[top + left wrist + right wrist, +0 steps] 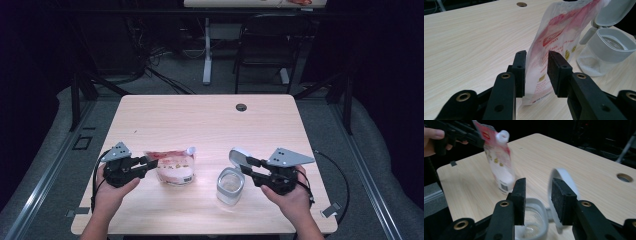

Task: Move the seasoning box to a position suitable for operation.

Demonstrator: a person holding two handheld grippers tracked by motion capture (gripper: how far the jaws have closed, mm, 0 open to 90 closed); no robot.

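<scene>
upright red-white spouted pouch point(172, 167) beside clear jar point(230, 186) (lid point(240, 157) flipped open)

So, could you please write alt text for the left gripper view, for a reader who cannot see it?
Two black jaws of the left gripper close around the lower edge of a red-and-white refill pouch standing on a pale wooden table. Behind the pouch, at right, stands a clear container with its grey hinged lid flipped open and white powder at the bottom.

free: far half of table point(210, 120), bare wood | blocked: pouch point(172, 167) standing front left, jar point(230, 186) just right of it with lid point(240, 156) flipped up | gap: narrow lane between pouch and jar | edge: small hole point(241, 107) far side
</scene>
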